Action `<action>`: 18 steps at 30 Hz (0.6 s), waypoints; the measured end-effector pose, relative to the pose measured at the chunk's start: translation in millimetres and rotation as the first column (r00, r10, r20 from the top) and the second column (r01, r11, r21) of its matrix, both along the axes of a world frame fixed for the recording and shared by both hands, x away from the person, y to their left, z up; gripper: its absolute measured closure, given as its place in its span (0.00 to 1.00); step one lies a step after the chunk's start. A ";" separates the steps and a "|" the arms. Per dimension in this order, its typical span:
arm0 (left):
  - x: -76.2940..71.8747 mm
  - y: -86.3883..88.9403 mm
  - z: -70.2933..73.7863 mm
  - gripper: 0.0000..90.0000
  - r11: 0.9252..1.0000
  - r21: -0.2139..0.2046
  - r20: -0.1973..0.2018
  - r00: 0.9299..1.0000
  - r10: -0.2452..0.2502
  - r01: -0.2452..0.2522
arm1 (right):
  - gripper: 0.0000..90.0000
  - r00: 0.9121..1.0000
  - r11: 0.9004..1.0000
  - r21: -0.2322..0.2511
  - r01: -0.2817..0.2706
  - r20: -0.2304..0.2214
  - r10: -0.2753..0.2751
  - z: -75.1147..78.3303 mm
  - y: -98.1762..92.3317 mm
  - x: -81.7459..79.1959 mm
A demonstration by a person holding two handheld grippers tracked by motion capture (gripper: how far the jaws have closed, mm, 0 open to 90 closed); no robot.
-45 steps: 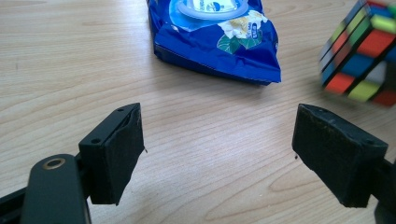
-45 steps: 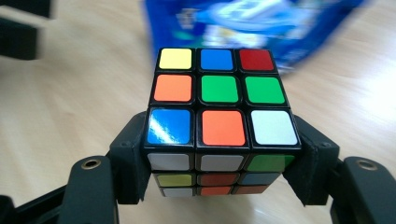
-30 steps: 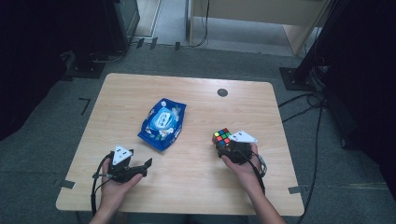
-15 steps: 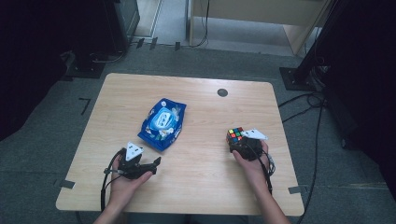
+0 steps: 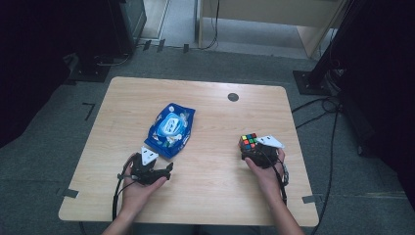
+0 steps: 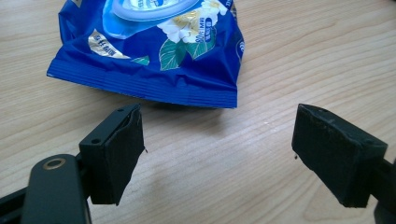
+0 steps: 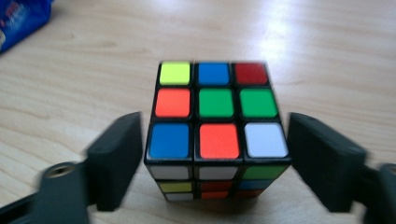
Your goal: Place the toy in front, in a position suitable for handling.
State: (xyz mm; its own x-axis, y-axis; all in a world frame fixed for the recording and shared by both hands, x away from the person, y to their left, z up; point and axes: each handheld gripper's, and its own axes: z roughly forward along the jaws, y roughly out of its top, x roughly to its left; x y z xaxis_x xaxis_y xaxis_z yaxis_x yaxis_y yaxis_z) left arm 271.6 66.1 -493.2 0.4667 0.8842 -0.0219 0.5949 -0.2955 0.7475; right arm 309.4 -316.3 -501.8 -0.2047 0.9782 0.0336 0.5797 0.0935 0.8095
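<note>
Two hand-held grippers work over a wooden table (image 5: 205, 98). High view: the right gripper (image 5: 250, 152) sits at about four o'clock of the tabletop, with the puzzle cube (image 5: 248, 142) at its tips, standing on the wood. Right gripper view: the cube (image 7: 217, 126) lies between the two black jaws, which have just been opening; a narrow gap shows at each side, so the pads flank the cube without pressing on it. Its top face shows yellow, blue and red squares in the far row, and blue, orange and white in the near row.

High view: the left gripper (image 5: 169, 169) lies at about seven o'clock, its jaws spread wide with nothing between them. The blue wipes packet (image 5: 171, 129) lies flat near the table's centre, at about twelve o'clock from this gripper. Left gripper view: the packet's crimped edge (image 6: 149, 86) lies just beyond the left pad, apart from both.
</note>
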 end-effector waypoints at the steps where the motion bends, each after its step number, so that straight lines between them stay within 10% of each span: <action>1: 0.8 -1.5 -0.5 0.19 1.000 0.008 -0.003 1.000 0.006 -0.006 | 0.16 1.000 1.000 0.003 0.002 0.009 -0.002 3.0 -0.2 -1.1; 12: 12.1 -21.3 -9.0 0.18 0.994 0.071 -0.033 0.996 0.079 -0.077 | 0.16 0.996 1.000 0.010 0.003 0.091 -0.004 41.4 16.4 -20.2; 18: 17.7 -7.6 -11.4 0.21 0.991 0.062 -0.049 0.992 0.120 -0.117 | 0.17 0.990 0.996 0.023 -0.092 0.113 0.088 64.5 43.5 -26.5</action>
State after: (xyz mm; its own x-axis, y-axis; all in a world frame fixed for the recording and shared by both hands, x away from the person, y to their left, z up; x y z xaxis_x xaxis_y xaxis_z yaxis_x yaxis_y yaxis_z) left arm 289.3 58.5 -504.6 0.3580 0.9337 0.0102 0.6663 -0.2631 0.6977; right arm 282.9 -272.8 -437.4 -0.2960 0.9546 0.0329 0.4758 0.1174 0.8717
